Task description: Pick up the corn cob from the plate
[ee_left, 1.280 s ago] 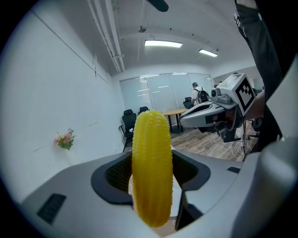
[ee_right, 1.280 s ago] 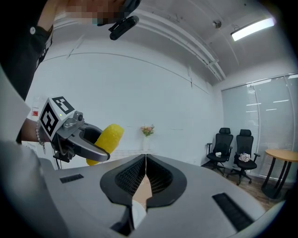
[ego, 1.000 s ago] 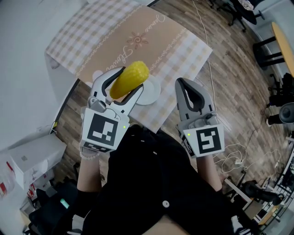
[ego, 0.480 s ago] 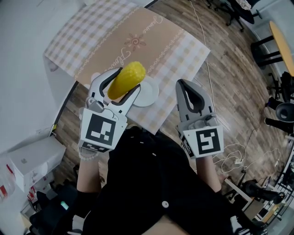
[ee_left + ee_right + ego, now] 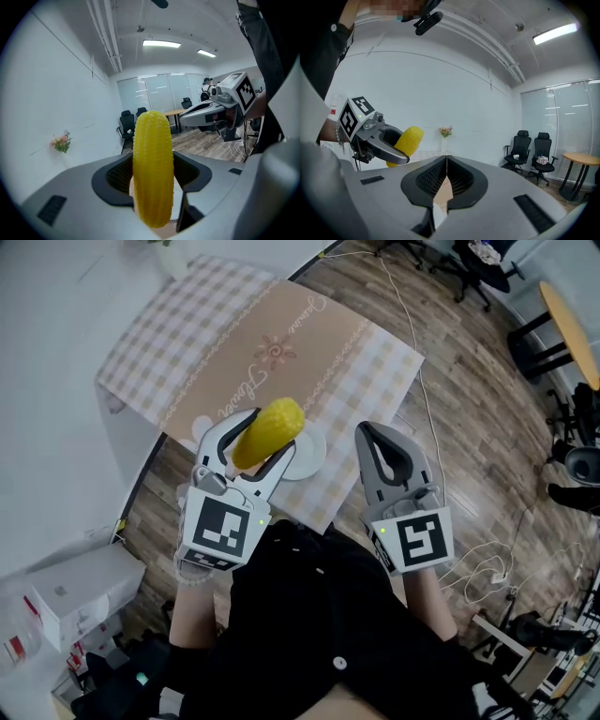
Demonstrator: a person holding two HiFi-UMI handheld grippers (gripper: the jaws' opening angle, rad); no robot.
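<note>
Left gripper [image 5: 246, 442] has it: the bumpy yellow corn cob [image 5: 270, 427] is pinched crosswise between the two grey jaws, just left of centre in the head view, its rounded end poking out toward the upper right past the jaw tips. The left gripper view has the cob standing tall in the middle of the frame, jaw pads pressed into both its sides. It is up in the air. The right gripper view catches it at the left edge, held against the white wall.

Below it in the head view sits the small round white plate [image 5: 309, 454], partly covered by the cob and jaws, near the lower edge of the beige checked tablecloth [image 5: 309, 343] that fills the upper middle of the frame.

Over to the right gripper [image 5: 367, 434], just right of centre. Its jaws are pressed together tip to tip with nothing between them, and its own view shows the ribbed pads meeting along one thin line. It hangs beside the left one, apart from it, over the tablecloth's lower corner.

Both square-marker cubes face the camera — left [image 5: 222, 529], right [image 5: 415, 540] — above the person's black top. Brown wooden floor [image 5: 469, 409] runs down the right side.
</note>
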